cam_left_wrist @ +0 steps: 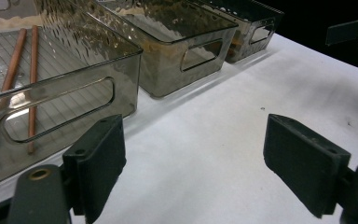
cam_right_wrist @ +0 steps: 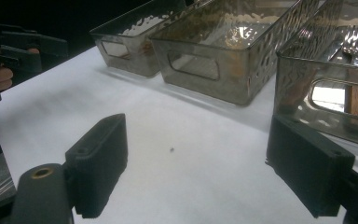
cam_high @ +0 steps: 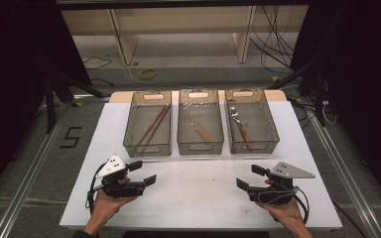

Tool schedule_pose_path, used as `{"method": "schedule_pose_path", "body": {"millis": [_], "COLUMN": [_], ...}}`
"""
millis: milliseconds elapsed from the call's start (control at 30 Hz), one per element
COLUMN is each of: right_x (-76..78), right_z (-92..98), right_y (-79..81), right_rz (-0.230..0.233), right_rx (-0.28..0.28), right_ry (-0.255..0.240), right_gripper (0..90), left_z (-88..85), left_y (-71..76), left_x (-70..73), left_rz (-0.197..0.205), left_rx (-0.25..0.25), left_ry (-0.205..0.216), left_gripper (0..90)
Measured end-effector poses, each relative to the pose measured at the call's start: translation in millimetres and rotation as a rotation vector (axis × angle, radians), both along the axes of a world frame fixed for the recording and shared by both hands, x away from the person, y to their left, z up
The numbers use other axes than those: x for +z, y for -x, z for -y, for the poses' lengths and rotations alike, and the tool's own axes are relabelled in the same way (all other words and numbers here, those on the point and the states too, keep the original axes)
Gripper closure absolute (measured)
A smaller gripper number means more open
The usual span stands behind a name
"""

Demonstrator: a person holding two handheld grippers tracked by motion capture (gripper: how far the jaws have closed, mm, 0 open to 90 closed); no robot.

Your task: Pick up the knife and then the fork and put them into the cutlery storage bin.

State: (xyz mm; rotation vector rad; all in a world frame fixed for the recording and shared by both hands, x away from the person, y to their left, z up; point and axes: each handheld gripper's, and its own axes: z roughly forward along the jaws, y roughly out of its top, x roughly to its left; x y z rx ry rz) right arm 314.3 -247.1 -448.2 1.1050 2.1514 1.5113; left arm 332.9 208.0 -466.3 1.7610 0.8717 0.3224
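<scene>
smoky grey plastic makes up three bins in a row across the upper middle of the high view, standing on the white worktop [cam_high: 203,191]. the left bin [cam_high: 148,145] holds a pair of brown chopsticks [cam_high: 154,124] lying slantwise, the middle bin [cam_high: 200,144] holds a small utensil with a wooden handle [cam_high: 199,129], and the right bin [cam_high: 253,144] holds a fork with a wooden handle [cam_high: 241,129]

the left tool [cam_high: 146,173] sits at the lower left of the frame, held in the person's hand, near the front of the left bin but apart from it. its jaws stand wide apart with nothing between them, and in the left gripper view bare worktop shows in the gap. the right tool [cam_high: 248,177] is at the lower right, below the right bin, its jaws likewise wide apart and holding nothing. the two tools point toward each other, well apart, each low over the worktop
</scene>
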Motion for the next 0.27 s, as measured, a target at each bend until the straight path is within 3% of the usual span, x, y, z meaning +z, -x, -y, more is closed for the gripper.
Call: {"method": "schedule_pose_path", "body": {"millis": [267], "right_x": [-0.3], "right_z": [1.2], "right_y": [-0.6], "right_rz": [0.001], "right_rx": [-0.005], "right_ry": [0.003], "right_gripper": [21.3], "left_z": [-0.4], "left_y": [-0.5], "left_x": [-0.3], "left_rz": [-0.003], "left_rx": [0.001], "left_ry": [-0.001], "left_gripper": [20.2]}}
